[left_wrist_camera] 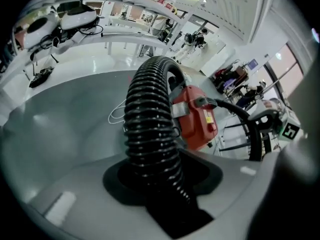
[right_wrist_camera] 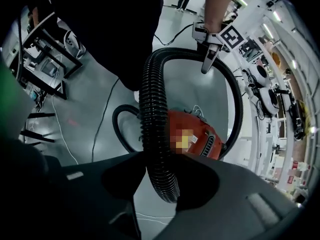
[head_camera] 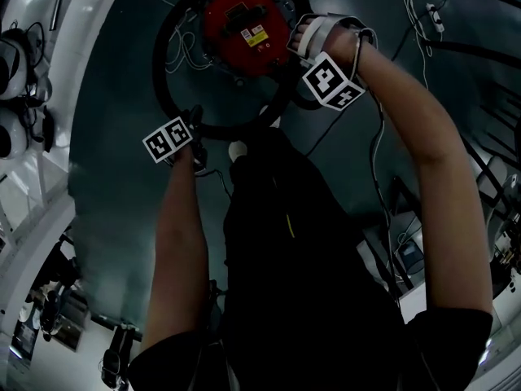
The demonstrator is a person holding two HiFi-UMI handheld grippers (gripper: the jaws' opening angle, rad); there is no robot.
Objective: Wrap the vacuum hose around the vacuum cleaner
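Left tool point(head_camera: 194, 129) and right tool point(head_camera: 303, 39) are pinching the hose point(head_camera: 157, 72). I'm aiming to seat its loop snugly around the vacuum cleaner point(head_camera: 244, 27).

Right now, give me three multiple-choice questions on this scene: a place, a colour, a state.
1. The hose runs: A) in a loop around the vacuum cleaner; B) on a shelf; C) up a wall.
2. The vacuum cleaner is: A) blue; B) red; C) yellow.
3. The left gripper is: A) open and empty; B) shut on a rag; C) shut on the hose.
Answers: A, the head view shows the loop; B, every view shows red; C, ribbed hose clamped between its jaws.
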